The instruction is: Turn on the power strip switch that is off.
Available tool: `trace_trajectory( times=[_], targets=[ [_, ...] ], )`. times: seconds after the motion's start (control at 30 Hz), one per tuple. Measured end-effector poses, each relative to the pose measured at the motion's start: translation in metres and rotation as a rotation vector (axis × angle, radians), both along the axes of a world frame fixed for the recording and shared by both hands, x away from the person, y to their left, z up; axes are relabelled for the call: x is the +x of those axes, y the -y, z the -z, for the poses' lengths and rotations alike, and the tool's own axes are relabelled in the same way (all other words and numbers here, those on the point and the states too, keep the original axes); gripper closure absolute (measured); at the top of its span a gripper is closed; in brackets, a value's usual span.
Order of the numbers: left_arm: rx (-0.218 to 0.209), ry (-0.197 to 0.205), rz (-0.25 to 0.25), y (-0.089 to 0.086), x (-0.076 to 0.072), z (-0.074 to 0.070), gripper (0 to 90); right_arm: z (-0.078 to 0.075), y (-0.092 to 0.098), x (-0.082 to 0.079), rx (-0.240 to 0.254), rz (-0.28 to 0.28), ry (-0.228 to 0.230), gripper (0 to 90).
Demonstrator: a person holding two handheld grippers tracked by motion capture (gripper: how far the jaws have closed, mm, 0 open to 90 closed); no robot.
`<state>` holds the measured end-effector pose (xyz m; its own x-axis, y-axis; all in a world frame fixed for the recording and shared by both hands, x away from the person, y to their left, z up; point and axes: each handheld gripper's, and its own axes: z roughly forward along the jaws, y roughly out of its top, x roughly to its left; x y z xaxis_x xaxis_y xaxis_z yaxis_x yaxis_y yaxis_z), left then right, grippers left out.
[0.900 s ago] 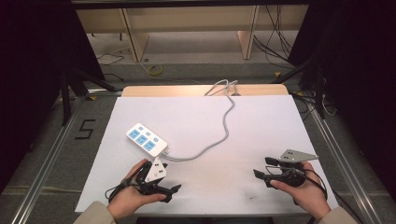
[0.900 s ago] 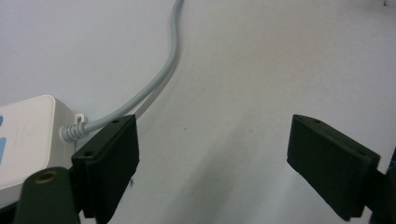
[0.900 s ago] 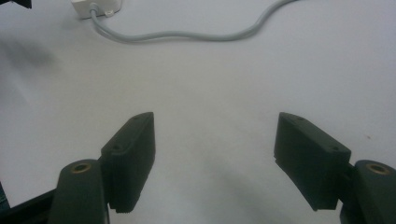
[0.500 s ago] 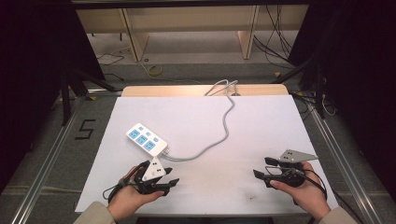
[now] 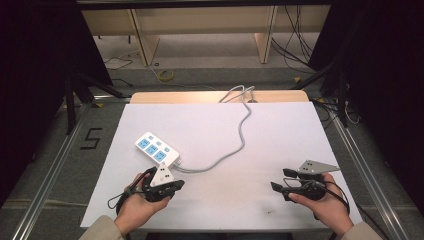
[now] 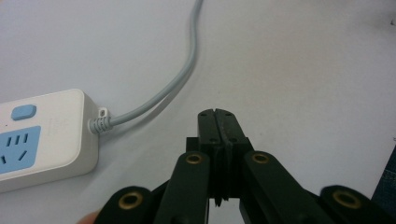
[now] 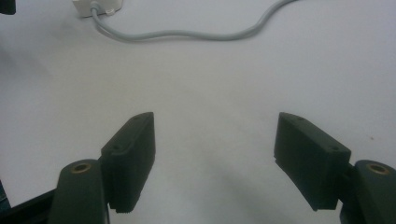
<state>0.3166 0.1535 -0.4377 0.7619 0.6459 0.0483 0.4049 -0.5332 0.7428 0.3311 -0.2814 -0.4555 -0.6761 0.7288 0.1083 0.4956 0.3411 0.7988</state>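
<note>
White table (image 5: 220, 125): spread your left gripper (image 6: 218, 122), now pressed together, before approaching the power strip (image 5: 157, 150); right gripper (image 7: 215, 158) stands spread.

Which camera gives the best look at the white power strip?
The high view: the whole power strip lies on the white table, blue sockets up, grey cable trailing away. The left gripper view shows one end close up, with a socket and a button, beside the shut left gripper. The right gripper view catches a corner.

Bare tabletop (image 5: 280, 135) btwn both sides; power strip (image 5: 157, 149) + cable (image 5: 241, 140) across left-centre.
</note>
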Motion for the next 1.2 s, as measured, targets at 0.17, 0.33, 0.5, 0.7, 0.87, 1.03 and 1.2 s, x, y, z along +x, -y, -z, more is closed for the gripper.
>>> trace_trajectory(
  times=[0.17, 0.33, 0.5, 0.7, 0.87, 1.03, 1.2],
  targets=[
    [0.000, -0.003, -0.013, -0.001, 0.004, -0.002, 89.9, 0.000, 0.000, 0.000, 0.000, 0.000, 0.000, 29.8],
    [-0.005, -0.003, -0.019, -0.001, 0.005, -0.003, 89.9, 0.000, 0.000, 0.000, 0.000, -0.002, 0.003, 29.8],
    [-0.002, -0.005, -0.022, -0.002, 0.008, -0.004, 89.9, 0.000, 0.000, 0.000, 0.000, -0.002, 0.003, 29.9],
    [-0.002, -0.004, -0.026, -0.002, 0.012, -0.005, 89.9, 0.000, -0.001, 0.000, 0.000, -0.002, 0.004, 29.9],
    [-0.006, -0.004, -0.035, -0.003, 0.014, -0.006, 89.9, 0.000, -0.001, 0.000, 0.000, -0.002, 0.003, 29.9],
    [-0.009, -0.004, -0.040, -0.004, 0.016, -0.006, 89.9, 0.000, -0.001, 0.000, 0.000, -0.003, 0.004, 29.8],
    [-0.003, -0.004, -0.047, -0.005, 0.018, -0.007, 89.9, 0.000, -0.001, 0.000, 0.000, -0.002, 0.004, 29.9]
  ],
)
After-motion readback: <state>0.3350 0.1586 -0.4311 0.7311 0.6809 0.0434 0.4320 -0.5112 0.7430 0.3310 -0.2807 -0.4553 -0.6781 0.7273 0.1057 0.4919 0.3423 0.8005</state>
